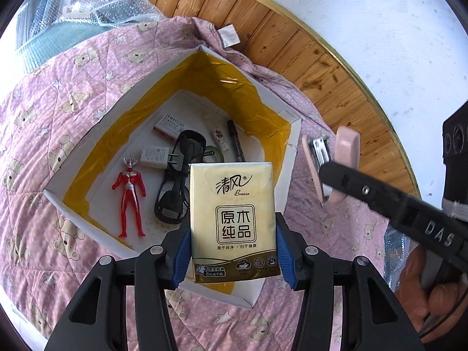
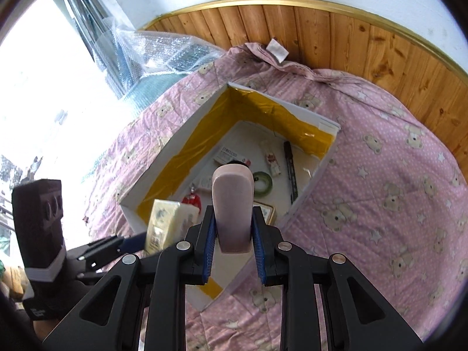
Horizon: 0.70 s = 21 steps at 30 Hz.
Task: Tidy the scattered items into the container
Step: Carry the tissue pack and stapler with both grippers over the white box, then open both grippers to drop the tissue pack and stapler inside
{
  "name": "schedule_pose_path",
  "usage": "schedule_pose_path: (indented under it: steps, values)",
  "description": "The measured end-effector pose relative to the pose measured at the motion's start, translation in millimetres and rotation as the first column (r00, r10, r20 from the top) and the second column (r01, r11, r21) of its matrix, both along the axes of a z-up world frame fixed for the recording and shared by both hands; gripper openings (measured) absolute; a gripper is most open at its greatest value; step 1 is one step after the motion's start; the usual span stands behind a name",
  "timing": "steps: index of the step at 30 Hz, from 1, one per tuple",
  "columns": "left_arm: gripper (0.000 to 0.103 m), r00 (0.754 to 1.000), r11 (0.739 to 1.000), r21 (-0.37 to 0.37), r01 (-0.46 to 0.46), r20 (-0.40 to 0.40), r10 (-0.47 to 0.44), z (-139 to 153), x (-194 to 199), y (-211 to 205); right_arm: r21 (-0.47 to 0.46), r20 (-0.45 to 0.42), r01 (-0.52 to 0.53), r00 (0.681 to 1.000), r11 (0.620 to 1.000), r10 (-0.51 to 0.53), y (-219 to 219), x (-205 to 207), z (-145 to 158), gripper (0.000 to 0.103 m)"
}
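Pink quilt point(image 1: 58, 152) printed with bears and stars covers the bed, and a white box point(image 1: 96, 122) lined with yellow tape is set on it. Wood panelling point(image 1: 280, 38) and a white wall are seen behind, with bubble wrap point(image 1: 96, 3) at the far end of the bed.

A tissue pack point(image 1: 232, 222) is clamped upright between the blue pads of the left gripper point(image 1: 232, 234), whose fingers are closed against its two sides. The pack is held in the air above the near corner of the box. In the right wrist view the same pack point(image 2: 169, 222) is seen at the box's near-left edge.

A pink stapler point(image 2: 232, 210) is gripped by the right gripper point(image 2: 233, 228), its fingers pressed onto both flanks. In the left wrist view the stapler point(image 1: 330, 158) is shown hinged open, with its metal track exposed, held over the quilt just beside the right side of the box. Part of a hand point(image 1: 421, 286) is seen on that gripper's handle.

Inside the box, on its white floor, are laid a red figure point(image 1: 130, 199), a white charger point(image 1: 153, 156), a black cable point(image 1: 175, 193), a small carton point(image 1: 171, 125), a tube point(image 1: 218, 134), a dark pen point(image 1: 236, 143) and a roll of tape point(image 2: 263, 182). The figure lies nearest the left wall; the pen lies nearest the right wall.
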State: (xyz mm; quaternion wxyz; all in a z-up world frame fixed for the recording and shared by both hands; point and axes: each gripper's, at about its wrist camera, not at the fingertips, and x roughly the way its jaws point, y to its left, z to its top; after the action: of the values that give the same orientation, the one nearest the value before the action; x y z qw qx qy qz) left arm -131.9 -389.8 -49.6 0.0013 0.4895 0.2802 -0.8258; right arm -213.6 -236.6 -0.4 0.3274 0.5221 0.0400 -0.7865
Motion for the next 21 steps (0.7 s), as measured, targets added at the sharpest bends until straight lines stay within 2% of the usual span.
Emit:
schedule_pose_path:
  steps: [18, 21]
  values:
    - [0.052, 0.997, 0.999, 0.051, 0.018, 0.071, -0.021, -42.1, -29.8, -5.1, 0.053, -0.033, -0.095, 0.995, 0.994, 0.097, -67.6, -67.8, -18.0, 0.025]
    - [0.053, 0.997, 0.998, 0.049, 0.025, 0.075, -0.028, -47.6, -36.4, -5.2, 0.074, -0.073, -0.105, 0.991, 0.992, 0.11, -77.2, -75.5, -22.2, 0.025]
